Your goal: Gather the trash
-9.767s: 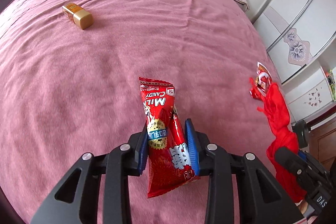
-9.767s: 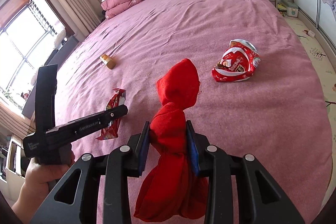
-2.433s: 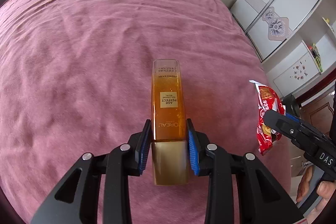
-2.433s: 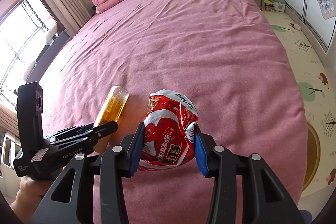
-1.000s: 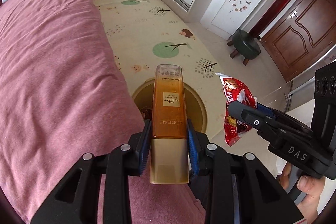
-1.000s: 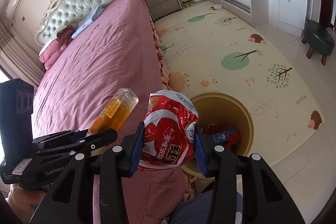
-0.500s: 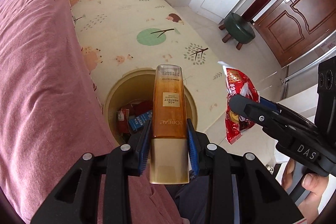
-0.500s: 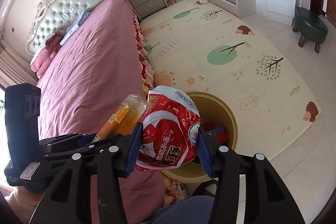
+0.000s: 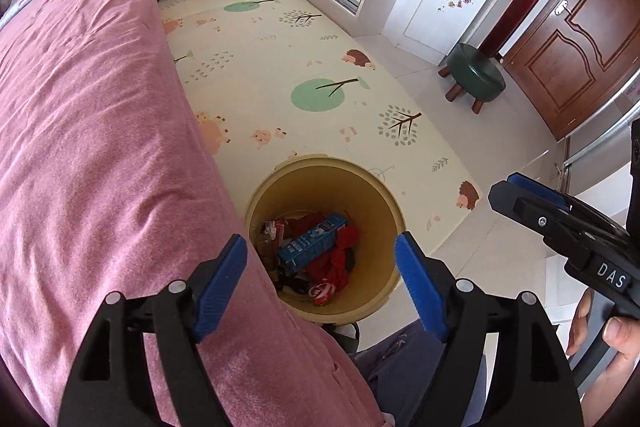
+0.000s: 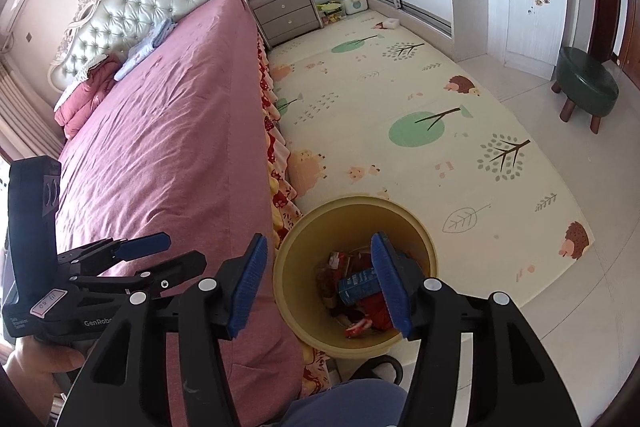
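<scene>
A tan round trash bin point(image 9: 372, 187) stands on the floor beside the bed; it also shows in the right wrist view point(image 10: 416, 223). Inside lie a blue box point(image 9: 312, 245), red wrappers point(image 9: 340, 263) and other trash. My left gripper point(image 9: 322, 273) is open and empty above the bin. My right gripper point(image 10: 316, 279) is open and empty above the bin too, and it shows at the right edge of the left wrist view point(image 9: 560, 215). The amber bottle is not visible.
The bed with a pink cover point(image 9: 88, 131) lies left of the bin. A patterned play mat point(image 10: 400, 107) covers the floor. A green stool point(image 10: 584, 83), a grey nightstand point(image 10: 288, 15) and a brown door point(image 9: 576, 35) stand further off. The person's knee point(image 10: 352, 403) is below.
Both grippers have opened over the bin. The amber bottle has left the left gripper and the red snack bag has left the right gripper.
</scene>
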Demonstrator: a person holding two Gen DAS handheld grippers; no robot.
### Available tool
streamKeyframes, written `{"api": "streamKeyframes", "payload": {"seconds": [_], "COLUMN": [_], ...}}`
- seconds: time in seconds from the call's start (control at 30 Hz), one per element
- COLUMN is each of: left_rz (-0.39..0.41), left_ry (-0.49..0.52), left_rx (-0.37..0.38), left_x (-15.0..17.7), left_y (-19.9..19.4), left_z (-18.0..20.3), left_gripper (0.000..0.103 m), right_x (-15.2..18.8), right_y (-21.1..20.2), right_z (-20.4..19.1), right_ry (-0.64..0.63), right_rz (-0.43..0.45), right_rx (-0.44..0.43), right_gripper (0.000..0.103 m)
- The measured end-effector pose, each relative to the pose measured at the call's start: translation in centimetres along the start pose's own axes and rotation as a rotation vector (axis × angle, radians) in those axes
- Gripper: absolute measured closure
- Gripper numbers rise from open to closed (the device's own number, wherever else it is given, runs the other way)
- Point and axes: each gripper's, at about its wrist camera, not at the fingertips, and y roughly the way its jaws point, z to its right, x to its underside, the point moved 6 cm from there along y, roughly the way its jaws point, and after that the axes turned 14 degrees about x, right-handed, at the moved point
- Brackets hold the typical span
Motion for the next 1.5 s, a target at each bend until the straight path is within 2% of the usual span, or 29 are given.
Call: {"api": "streamKeyframes", "payload": {"seconds": [0.33, 0.4, 0.5, 0.63, 0.73, 0.9, 1.1, 1.23, 1.33, 1.5], "left_rz": [0.041, 0.060, 0.097, 0.138, 0.168, 0.208, 0.292, 0.346, 0.375, 0.400], "left_ry": [-0.034, -0.030, -0.029, -0.083, -0.112, -0.149, -0.227, -0.284, -0.319, -0.341], "left_rx": [-0.012, -0.032, -0.103, -0.148, -0.184, -0.257, -0.324, -0.370, -0.380, -0.385], "left_x": [2.5, 3.4, 4.9, 7.3, 9.0, 11.9, 14.6, 16.3, 17.3, 18.7], "left_y": [-5.0, -6.4, -8.4, -11.5, -13.7, -17.4, -21.8, -24.1, -25.2, -26.2], "left_z": [-2.3, -3.2, -5.0, -7.9, -9.9, -13.1, -16.3, -18.1, -18.8, -18.6], "left_gripper": [0.023, 0.023, 0.023, 0.023, 0.015, 0.013, 0.006, 0.004, 0.004, 0.004], "right_x": [0.3, 0.7, 1.7, 3.4, 4.6, 6.4, 7.6, 8.2, 8.4, 9.2], "right_y": [-2.8, -3.1, -3.1, -3.8, -4.1, -4.8, -6.3, -7.5, -8.4, -9.3], "right_z": [-6.9, -8.8, -11.7, -16.1, -19.2, -23.4, -27.0, -28.6, -29.3, -30.2], "right_ry": [-0.100, -0.132, -0.178, -0.242, -0.275, -0.318, -0.329, -0.363, -0.378, -0.398], "right_rz": [0.025, 0.022, 0.003, 0.001, -0.001, 0.016, 0.052, 0.098, 0.136, 0.152], "right_rx": [-0.054, -0.065, -0.087, -0.122, -0.144, -0.161, -0.174, -0.166, -0.161, -0.173], "right_gripper": [0.049, 0.047, 0.046, 0.045, 0.041, 0.037, 0.029, 0.024, 0.020, 0.019]}}
